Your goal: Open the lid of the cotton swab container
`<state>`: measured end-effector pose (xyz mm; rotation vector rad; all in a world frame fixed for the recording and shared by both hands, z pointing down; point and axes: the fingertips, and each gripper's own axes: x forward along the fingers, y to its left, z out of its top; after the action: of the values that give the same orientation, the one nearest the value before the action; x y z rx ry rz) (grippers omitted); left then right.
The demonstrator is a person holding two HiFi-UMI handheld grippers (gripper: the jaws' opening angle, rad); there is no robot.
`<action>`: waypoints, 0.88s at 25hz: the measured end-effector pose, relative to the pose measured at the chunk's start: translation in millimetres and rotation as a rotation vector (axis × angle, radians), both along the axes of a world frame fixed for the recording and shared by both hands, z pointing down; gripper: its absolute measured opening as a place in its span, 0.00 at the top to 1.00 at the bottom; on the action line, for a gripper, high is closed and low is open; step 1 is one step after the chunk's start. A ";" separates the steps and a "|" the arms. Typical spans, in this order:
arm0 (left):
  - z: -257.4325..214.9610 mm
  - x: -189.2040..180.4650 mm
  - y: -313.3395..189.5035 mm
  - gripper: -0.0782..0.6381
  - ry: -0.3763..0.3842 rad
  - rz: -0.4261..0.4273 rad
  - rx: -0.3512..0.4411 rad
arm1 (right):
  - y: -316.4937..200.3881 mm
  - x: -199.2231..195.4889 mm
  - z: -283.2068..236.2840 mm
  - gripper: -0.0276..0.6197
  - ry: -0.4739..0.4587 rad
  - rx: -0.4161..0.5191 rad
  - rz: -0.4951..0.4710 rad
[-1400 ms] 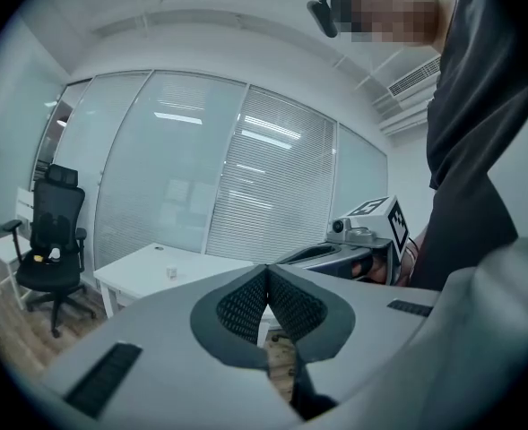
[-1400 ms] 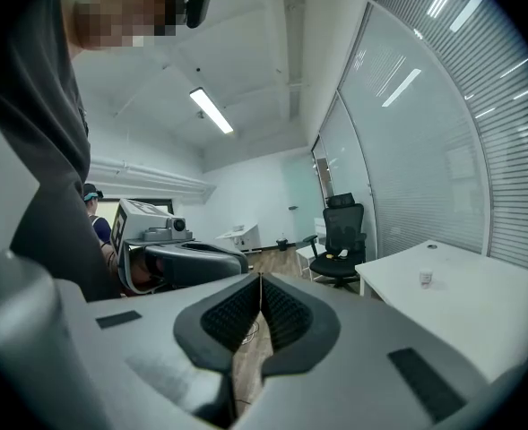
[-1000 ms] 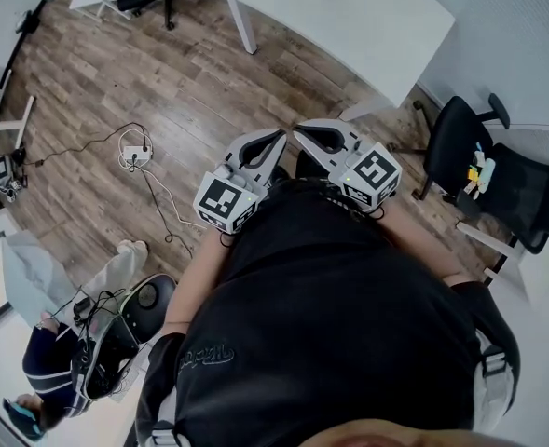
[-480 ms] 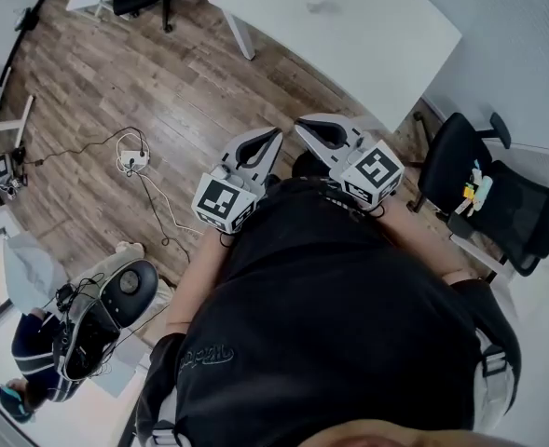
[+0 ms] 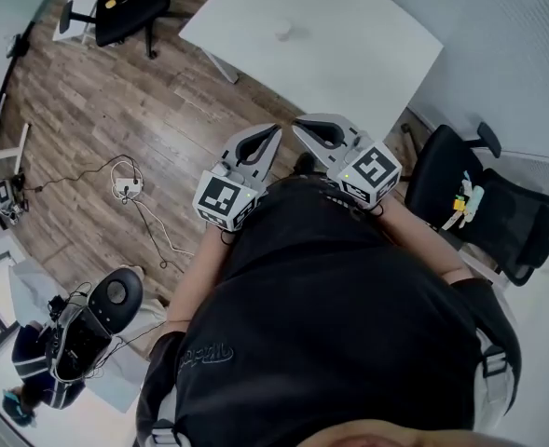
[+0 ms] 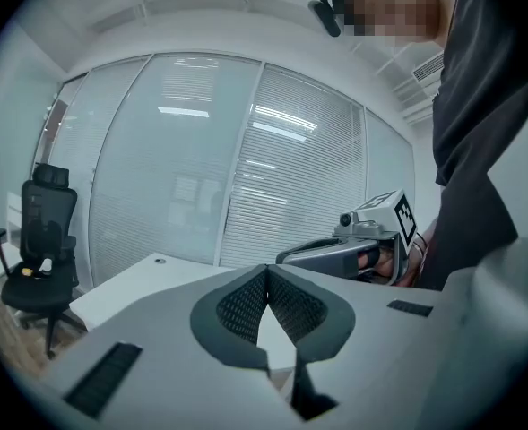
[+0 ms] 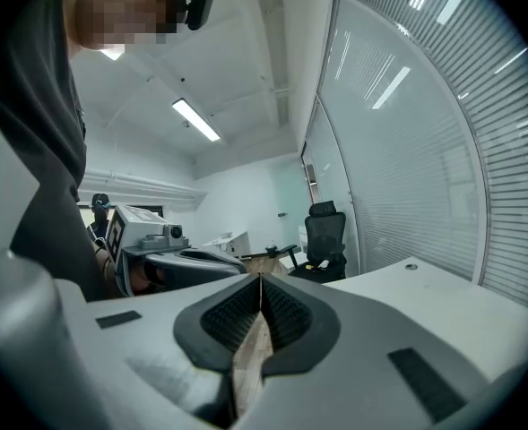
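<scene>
Left gripper (image 6: 267, 271): jaws clenched, pads meeting at the tips, nothing between them. Right gripper (image 7: 260, 278): jaws likewise pressed together, nothing held.

Both grippers are held side by side close to the person's torso (image 5: 330, 315), tips near each other, above the wooden floor (image 5: 116, 91).

A white bench (image 5: 349, 45) is seen ahead of both grippers, well apart from them. One small round object (image 5: 283, 33) is noted on the bench, beyond the left gripper's tip. It is too small to be confirmed as the cotton swab container, and its lid cannot be made out.

A black office chair (image 5: 442, 180) is placed to the right of the right gripper, with small yellow and white items (image 5: 462, 203) lying on its seat. A power strip (image 5: 125, 189) with cable is noted on the floor to the left of the left gripper.
</scene>
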<state>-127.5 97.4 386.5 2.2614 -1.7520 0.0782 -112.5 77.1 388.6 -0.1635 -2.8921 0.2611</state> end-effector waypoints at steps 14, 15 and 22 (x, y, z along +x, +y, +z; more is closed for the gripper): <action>-7.2 10.8 -75.5 0.87 -0.064 -0.038 0.010 | -80.5 27.2 -9.5 0.92 -0.039 0.067 0.043; -8.3 9.3 -77.5 0.87 -0.073 -0.034 0.012 | -83.4 27.3 -12.4 0.92 -0.042 0.082 0.044; -8.9 -12.8 -103.7 0.87 -0.076 -0.007 0.015 | -107.5 14.5 -21.1 0.92 -0.045 0.100 0.094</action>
<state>-140.3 -6.4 377.6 2.2910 -1.8040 0.1517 -98.0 -30.4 367.5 -0.0161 -2.9536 0.1303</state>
